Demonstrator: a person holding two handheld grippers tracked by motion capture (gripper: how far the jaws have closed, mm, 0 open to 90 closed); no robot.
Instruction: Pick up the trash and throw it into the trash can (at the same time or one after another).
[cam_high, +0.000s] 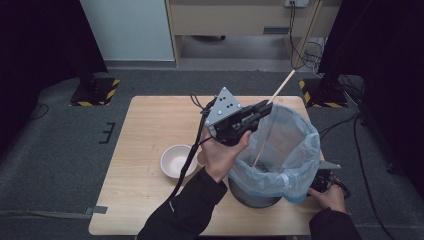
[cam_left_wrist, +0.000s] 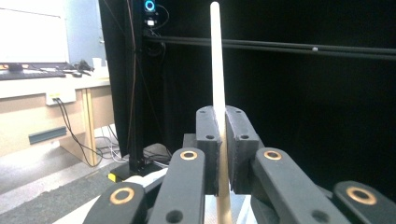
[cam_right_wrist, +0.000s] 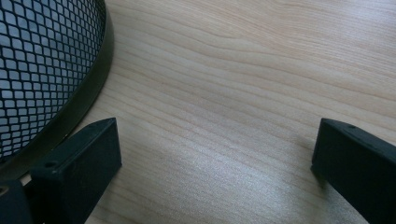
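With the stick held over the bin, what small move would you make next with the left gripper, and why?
Probably open the left gripper to drop the stick. It is shut on the stick, whose lower end already reaches down inside the bag-lined bin, so it should fall in. The right gripper rests open on the table beside the bin.
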